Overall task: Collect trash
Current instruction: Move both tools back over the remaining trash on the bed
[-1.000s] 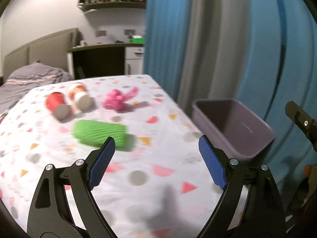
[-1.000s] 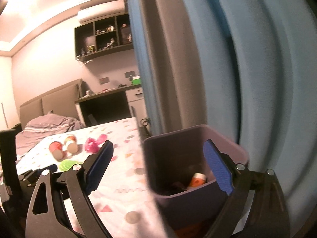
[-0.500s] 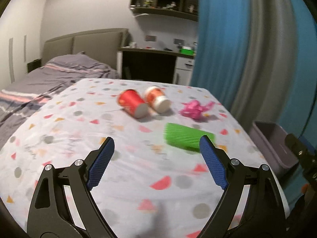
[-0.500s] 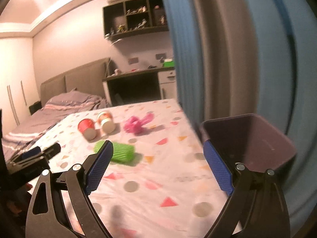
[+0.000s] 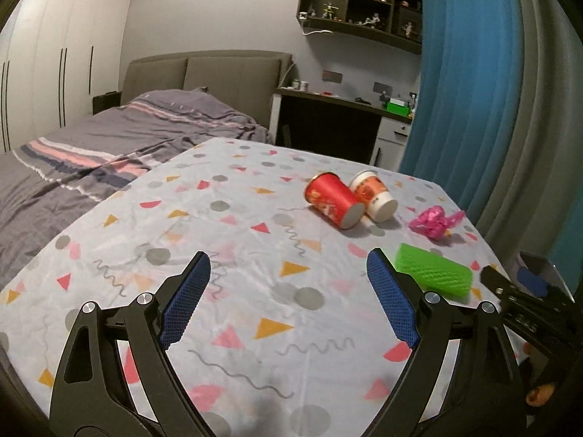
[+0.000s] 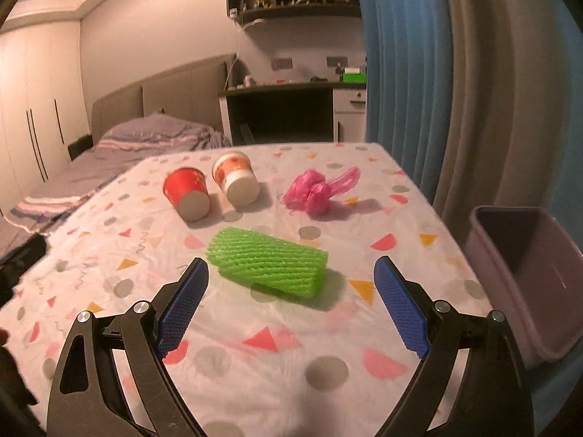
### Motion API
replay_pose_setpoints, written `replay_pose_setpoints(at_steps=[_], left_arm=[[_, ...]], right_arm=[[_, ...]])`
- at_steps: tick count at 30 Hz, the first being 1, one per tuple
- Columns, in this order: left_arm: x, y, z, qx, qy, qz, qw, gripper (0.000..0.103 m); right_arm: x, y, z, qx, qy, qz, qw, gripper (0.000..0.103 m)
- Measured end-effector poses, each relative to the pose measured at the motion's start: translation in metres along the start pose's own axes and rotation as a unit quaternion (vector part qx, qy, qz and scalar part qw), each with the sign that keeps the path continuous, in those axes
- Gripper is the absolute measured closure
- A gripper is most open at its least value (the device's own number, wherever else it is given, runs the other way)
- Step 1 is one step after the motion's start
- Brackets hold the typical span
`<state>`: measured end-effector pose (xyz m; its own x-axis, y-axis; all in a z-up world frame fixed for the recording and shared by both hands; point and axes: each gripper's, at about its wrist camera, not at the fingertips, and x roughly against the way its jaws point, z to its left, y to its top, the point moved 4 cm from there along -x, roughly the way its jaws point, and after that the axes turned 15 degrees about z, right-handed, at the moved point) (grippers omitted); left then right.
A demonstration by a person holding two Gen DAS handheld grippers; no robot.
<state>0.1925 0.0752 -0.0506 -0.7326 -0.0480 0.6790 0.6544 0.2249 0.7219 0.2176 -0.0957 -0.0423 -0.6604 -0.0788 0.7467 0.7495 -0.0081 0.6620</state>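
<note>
On the patterned worktop point(image 6: 328, 364), the red cup point(image 6: 186, 191) and orange cup point(image 6: 236, 180) lie on their sides, bases toward six o'clock, the green foam net point(image 6: 267, 262) lies long-axis ten-to-four, and the pink bag point(image 6: 313, 191) sits at one o'clock, while both the left gripper point(image 5: 288, 291) and the right gripper point(image 6: 291, 295) hold their jaws wide and empty.
</note>
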Motion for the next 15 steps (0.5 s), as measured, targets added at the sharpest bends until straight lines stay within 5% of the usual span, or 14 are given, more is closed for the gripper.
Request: replay_pose_setpoints(at_steps=[15], left_arm=[[-0.015,0.008,0.018,0.01,0.003,0.01,0.9999,0.017]], right_arm=[[-0.078,0.022,-0.009,-0.026,0.006,0.11,0.994,0.019]])
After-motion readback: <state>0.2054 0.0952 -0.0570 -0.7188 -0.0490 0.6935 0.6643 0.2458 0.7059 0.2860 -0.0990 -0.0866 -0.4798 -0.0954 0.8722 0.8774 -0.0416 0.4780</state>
